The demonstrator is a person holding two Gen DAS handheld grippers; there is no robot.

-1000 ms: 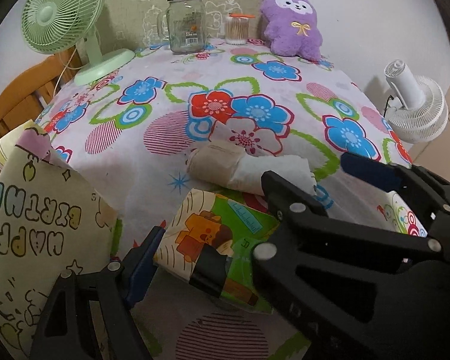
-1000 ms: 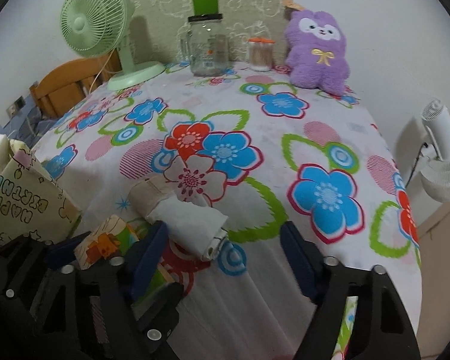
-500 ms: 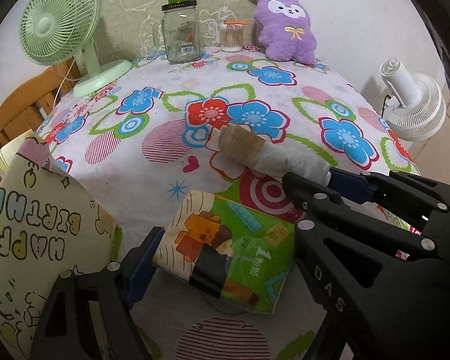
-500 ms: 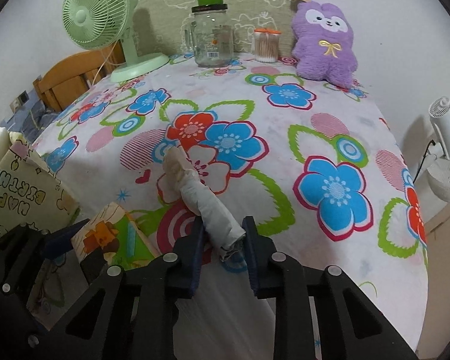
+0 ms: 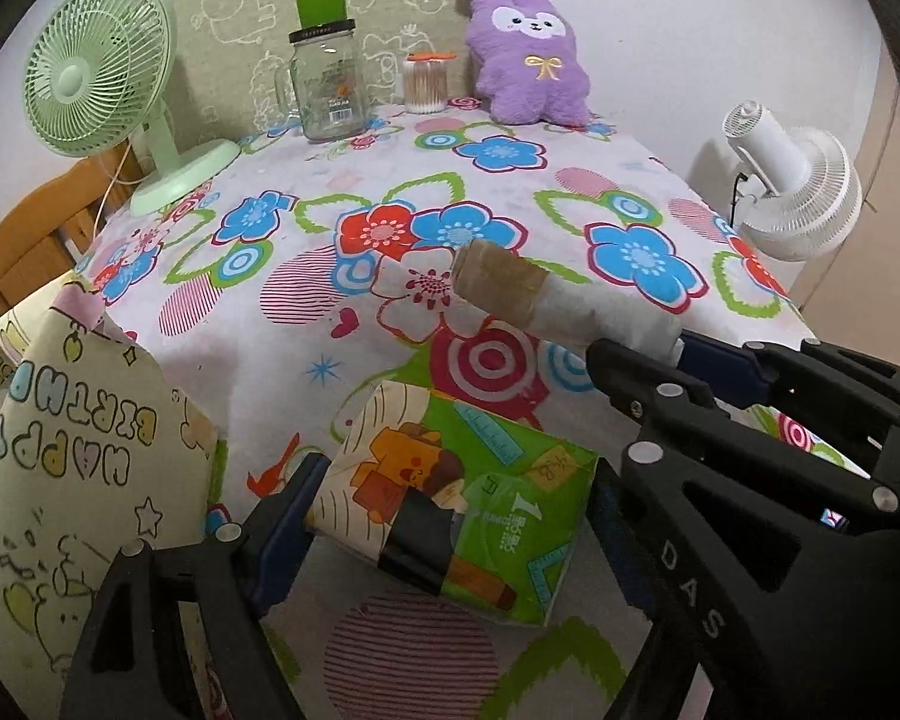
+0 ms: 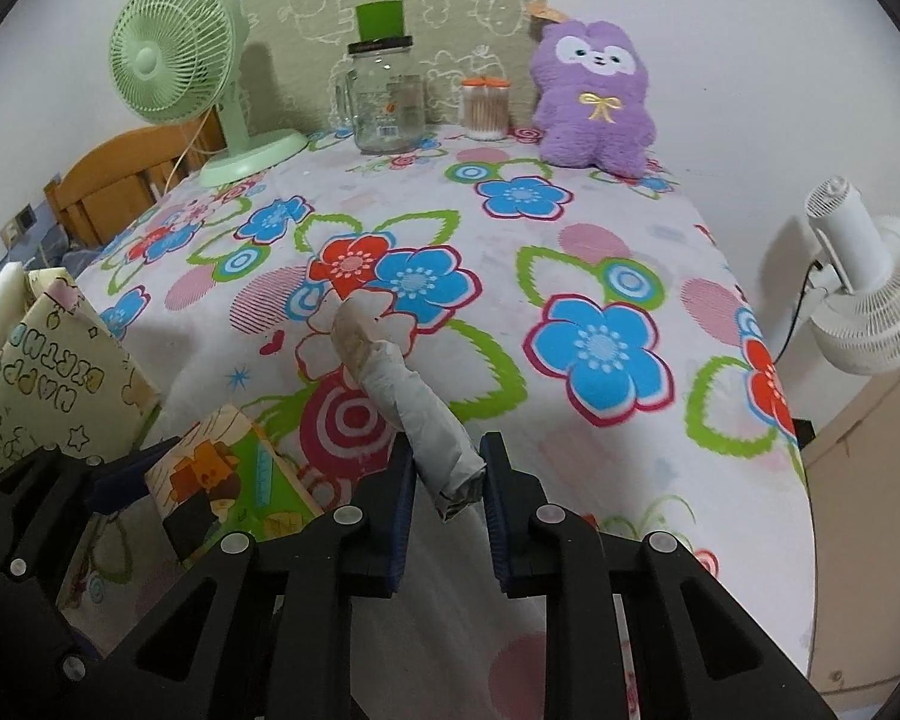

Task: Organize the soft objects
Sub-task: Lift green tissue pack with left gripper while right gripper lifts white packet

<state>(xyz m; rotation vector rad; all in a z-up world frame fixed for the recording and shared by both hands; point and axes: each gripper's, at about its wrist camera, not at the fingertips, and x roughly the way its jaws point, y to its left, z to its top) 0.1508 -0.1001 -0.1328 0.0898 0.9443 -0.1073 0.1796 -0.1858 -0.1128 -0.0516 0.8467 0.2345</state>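
Note:
My right gripper is shut on one end of a rolled white and tan cloth and holds it lifted above the flowered tablecloth; the roll also shows in the left wrist view. My left gripper is shut on a green cartoon tissue pack, which also shows in the right wrist view, near the table's front edge. A purple plush toy sits at the back of the table.
A "Happy Birthday" gift bag stands at the left, beside the table. A green fan, a glass jar and a cotton swab pot stand at the back. A white fan stands off the right edge.
My right gripper closed on the end of the cloth roll and lifted it off the table, swinging it to point forward. My left gripper kept holding the tissue pack.

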